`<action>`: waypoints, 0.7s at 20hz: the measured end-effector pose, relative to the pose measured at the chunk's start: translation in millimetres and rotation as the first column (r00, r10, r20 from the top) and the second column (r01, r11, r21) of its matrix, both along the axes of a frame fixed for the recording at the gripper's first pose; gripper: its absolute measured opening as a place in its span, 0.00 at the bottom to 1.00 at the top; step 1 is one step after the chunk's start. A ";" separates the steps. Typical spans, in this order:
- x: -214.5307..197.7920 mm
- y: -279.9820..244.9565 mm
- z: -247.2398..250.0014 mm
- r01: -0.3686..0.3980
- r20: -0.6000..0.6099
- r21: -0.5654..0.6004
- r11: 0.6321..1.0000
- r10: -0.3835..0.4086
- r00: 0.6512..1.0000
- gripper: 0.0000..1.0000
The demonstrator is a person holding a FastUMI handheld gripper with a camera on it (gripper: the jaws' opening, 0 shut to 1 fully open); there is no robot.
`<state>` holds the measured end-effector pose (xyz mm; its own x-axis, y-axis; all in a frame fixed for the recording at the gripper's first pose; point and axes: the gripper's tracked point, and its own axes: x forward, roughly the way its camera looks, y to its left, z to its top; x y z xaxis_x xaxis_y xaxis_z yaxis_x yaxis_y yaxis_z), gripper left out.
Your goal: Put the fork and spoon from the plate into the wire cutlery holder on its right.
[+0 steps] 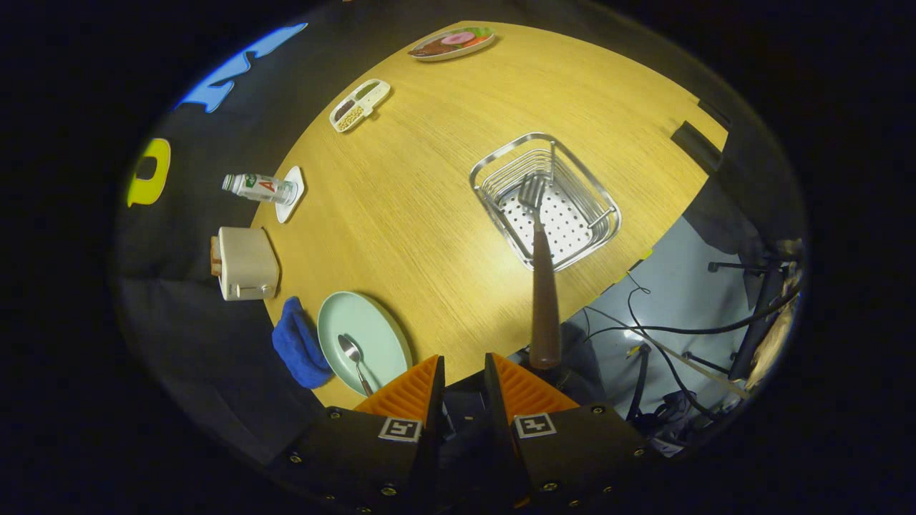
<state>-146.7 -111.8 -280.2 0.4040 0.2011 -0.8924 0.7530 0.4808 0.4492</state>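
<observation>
The gripper (464, 372) stood with its orange fingers (408, 390) a narrow gap apart, nothing between them. Beside them, the spoon (356, 361) lay on the green plate (376, 325) at the bench (429, 200) edge. Beyond, the fork (542, 286) stood tines down in the wire cutlery holder (601, 207), its brown handle leaning out toward the fingers. Judging by this, the spoon was next: the fingers should open wider, straddle its handle low, and close squarely.

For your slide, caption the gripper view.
Fork leans in wire holder; spoon waits on plate; gripper open, empty.
</observation>
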 end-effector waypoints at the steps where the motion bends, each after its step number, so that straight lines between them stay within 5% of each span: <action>1: 4.6 7.1 -1.0 -0.024 -0.002 0.003 1.000 0.024 1.000 0.33; 14: 62.3 104.3 -9.6 -0.349 -0.009 0.049 0.936 0.350 0.937 0.33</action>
<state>-84.4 -7.5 -289.8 0.2857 0.3680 -0.8848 0.5493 0.6937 0.4659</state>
